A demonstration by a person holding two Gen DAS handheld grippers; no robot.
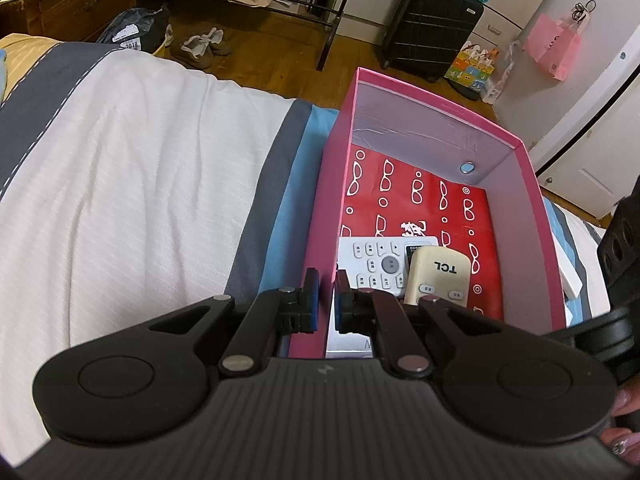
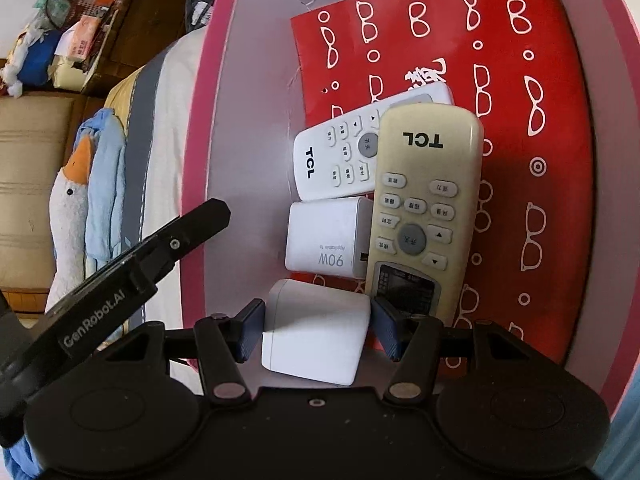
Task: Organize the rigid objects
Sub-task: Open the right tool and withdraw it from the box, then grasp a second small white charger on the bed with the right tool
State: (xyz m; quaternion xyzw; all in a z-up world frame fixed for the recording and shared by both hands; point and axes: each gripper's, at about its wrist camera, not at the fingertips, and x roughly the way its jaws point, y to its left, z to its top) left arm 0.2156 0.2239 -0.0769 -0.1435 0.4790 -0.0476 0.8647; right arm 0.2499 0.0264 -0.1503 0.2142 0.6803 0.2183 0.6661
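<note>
Right gripper (image 2: pixel 317 330) clamped on white charger block (image 2: pixel 316 336), low inside pink box (image 2: pixel 200 140). Left gripper (image 1: pixel 326 300) pinching box's near-left wall. Cream remote (image 2: pixel 424 208), white remote (image 2: pixel 340 152), 90W adapter (image 2: pixel 326 240) already in. Nearly done; release left.

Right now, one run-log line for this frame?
left gripper: shut on pink box wall | right gripper: shut on white charger block, inside box | in box: cream TCL remote, white TCL remote, 90W charger
</note>
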